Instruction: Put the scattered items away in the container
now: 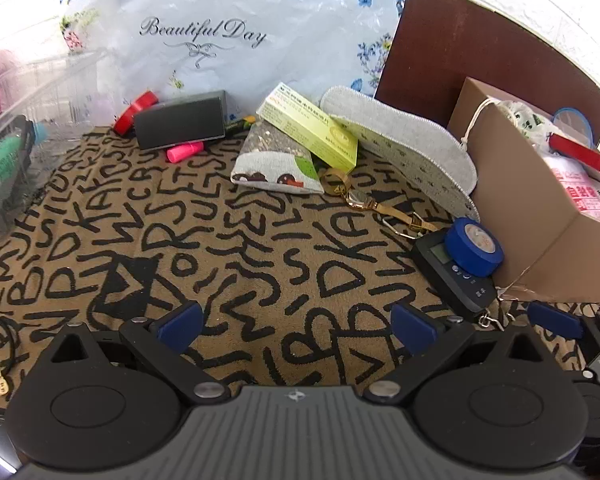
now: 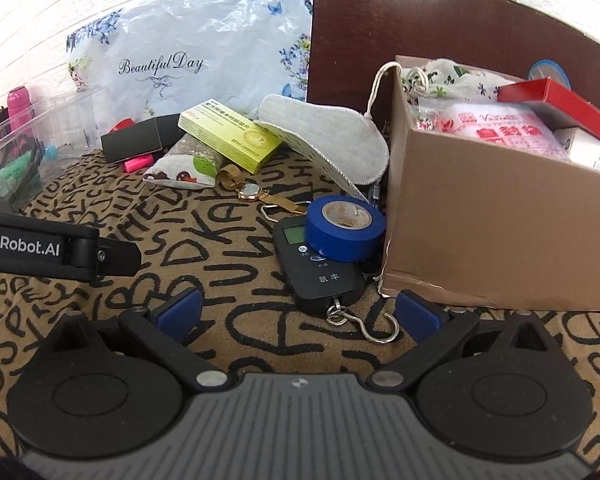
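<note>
A cardboard box (image 2: pixel 500 220) (image 1: pixel 512 184) stands at the right, holding packets, a drawstring bag and a red lid. On the letter-print cloth lie a blue tape roll (image 2: pixel 342 226) (image 1: pixel 474 246) resting on a black hanging scale (image 2: pixel 320 272) (image 1: pixel 448 272), a gold watch (image 2: pixel 250 191) (image 1: pixel 358 198), a grey insole (image 2: pixel 324 140) (image 1: pixel 404 140), a green-yellow box (image 2: pixel 230 134) (image 1: pixel 308 128), a printed pouch (image 2: pixel 184 168) (image 1: pixel 272 164), a black case (image 1: pixel 180 124) and a pink marker (image 1: pixel 184 152). My left gripper (image 1: pixel 296 326) is open over bare cloth. My right gripper (image 2: pixel 296 314) is open, with the scale's hook (image 2: pixel 372 328) between its fingers.
A clear plastic tub (image 1: pixel 12 152) (image 2: pixel 24 148) with a green item stands at the left. A flowered plastic bag (image 1: pixel 228 32) and a dark wooden board (image 2: pixel 440 24) line the back wall. A black cord (image 1: pixel 0 344) lies at the near left. The left gripper's arm (image 2: pixel 60 248) crosses the right view.
</note>
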